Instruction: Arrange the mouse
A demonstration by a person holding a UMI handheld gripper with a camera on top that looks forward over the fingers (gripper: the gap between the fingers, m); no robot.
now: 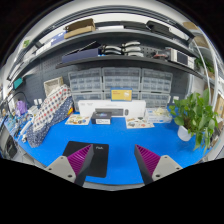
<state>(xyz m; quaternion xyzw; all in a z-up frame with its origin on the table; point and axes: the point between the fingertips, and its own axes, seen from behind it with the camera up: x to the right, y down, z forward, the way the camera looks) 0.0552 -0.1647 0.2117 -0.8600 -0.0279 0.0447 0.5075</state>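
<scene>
My gripper (113, 160) hovers above a blue table (120, 140) with its fingers wide apart and nothing between them. The left finger's magenta pad (82, 158) overlaps a black mouse mat (96, 160) that lies flat on the table just ahead of that finger. The right finger's pad (147, 158) stands over bare blue surface. No mouse shows anywhere in the gripper view.
A potted green plant (195, 118) stands at the right of the table. A checkered cloth (48, 110) drapes over something at the left. Small boxes and trays (105, 115) line the table's far edge, with drawer cabinets (120, 82) and shelves behind.
</scene>
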